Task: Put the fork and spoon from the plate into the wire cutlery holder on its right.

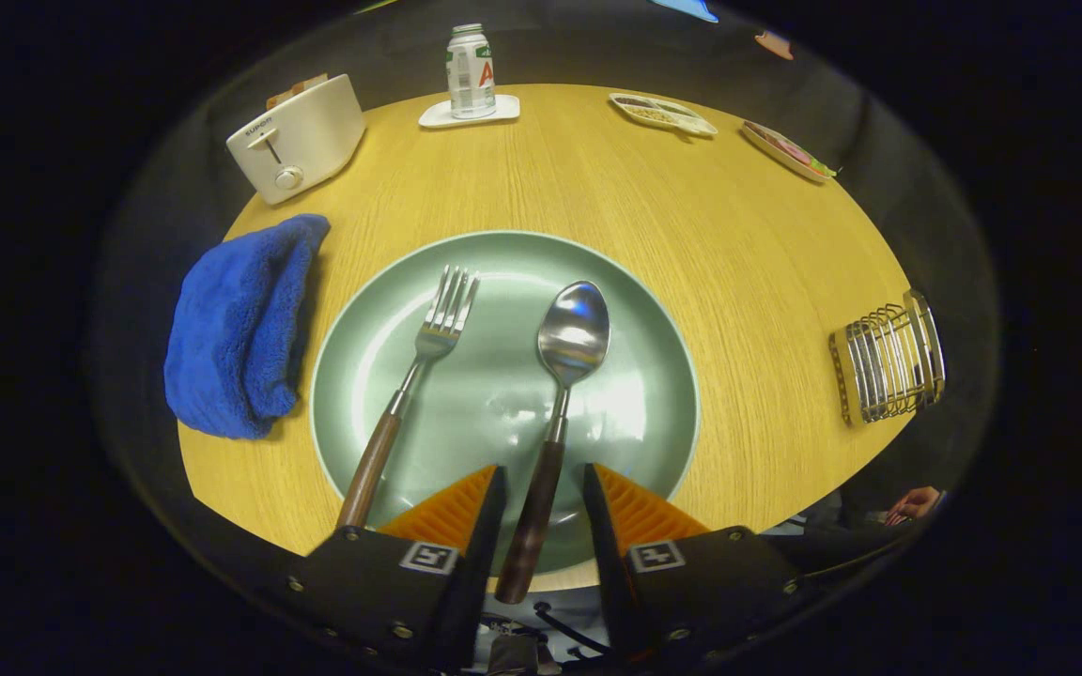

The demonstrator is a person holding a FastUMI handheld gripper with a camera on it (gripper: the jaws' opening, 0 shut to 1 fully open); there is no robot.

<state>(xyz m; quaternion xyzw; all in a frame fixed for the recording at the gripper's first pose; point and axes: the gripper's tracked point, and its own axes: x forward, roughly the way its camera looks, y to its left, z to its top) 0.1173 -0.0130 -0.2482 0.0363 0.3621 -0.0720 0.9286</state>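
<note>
A: Round wooden table [597,188]; where is the spoon [564,376]?
B: On the plate [654,376], its handle between the open tongs [544,488], untouched.
A: Slippery?
B: Probably stiff, light; grip the wooden handle. Holder [887,361] is far right.

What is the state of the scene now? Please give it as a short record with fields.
gripper: open, spoon handle between the fingers, not pressed
spoon: on the plate, bowl pointing away
fork: on the plate, left of the spoon
plate: green, on the wooden table
cutlery holder: wire, right of the plate, nothing visible in it
task progress: nothing moved yet
</note>
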